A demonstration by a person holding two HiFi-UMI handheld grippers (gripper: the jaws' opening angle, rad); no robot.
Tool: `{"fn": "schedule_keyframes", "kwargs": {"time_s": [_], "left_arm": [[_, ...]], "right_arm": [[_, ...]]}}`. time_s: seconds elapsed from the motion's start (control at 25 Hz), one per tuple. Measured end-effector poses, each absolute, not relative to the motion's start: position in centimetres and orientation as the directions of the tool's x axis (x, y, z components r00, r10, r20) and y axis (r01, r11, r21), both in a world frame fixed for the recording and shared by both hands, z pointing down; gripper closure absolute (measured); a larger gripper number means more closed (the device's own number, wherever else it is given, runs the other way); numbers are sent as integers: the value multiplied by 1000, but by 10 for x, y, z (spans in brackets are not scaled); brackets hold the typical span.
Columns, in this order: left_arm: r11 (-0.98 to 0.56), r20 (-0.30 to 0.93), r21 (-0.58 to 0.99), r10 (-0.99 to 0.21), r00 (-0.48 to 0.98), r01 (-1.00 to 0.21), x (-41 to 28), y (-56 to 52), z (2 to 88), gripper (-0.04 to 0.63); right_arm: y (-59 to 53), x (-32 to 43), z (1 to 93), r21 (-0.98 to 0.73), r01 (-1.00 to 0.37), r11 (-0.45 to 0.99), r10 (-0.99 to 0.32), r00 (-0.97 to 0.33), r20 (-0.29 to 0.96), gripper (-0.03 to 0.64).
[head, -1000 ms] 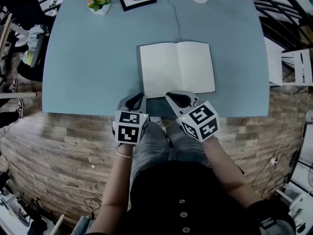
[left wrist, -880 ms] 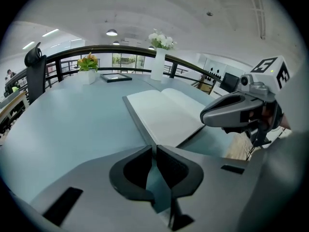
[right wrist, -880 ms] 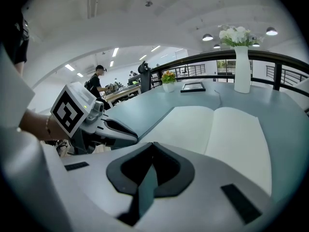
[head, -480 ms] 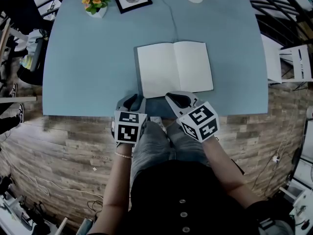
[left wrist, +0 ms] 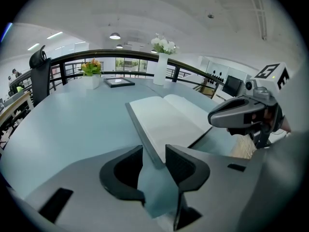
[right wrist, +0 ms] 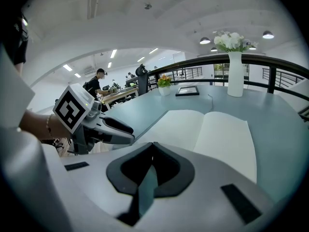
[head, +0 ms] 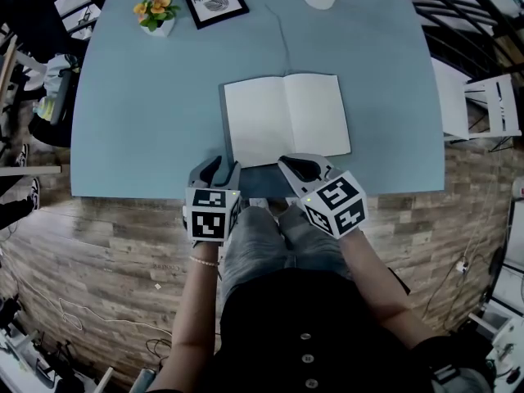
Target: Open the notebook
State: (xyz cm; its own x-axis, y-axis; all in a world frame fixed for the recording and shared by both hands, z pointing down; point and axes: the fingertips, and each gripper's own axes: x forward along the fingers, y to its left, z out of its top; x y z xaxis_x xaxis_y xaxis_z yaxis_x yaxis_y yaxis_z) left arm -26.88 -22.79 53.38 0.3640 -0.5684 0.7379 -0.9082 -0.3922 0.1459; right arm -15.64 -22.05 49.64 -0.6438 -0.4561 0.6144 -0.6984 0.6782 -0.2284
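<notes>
left gripper [left wrist: 154,159] tilted down | jaws just opened | notebook [left wrist: 170,121] corner between

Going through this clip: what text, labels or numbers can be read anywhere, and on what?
"OF NATURE": on the framed print at the table's far side; anything else on it is too small to read.
Notebook: its open pages show no writing.
Nothing else is readable.
</notes>
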Motion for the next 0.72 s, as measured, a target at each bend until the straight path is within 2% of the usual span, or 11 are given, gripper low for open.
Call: {"fn": "schedule_keyframes", "kwargs": {"time_s": [0.4,0.72], "left_arm": [[-360,667,163,-646,371,-919,-247,-243,503,460],[-407,598,205,-668,443,-890,-208,-255,461,525]], "right_arm": [[-224,-137,482,-209,-671,712,-443,-660,606,611],[-228,-127,456,-187,-654,733,-472,-687,553,611]]}}
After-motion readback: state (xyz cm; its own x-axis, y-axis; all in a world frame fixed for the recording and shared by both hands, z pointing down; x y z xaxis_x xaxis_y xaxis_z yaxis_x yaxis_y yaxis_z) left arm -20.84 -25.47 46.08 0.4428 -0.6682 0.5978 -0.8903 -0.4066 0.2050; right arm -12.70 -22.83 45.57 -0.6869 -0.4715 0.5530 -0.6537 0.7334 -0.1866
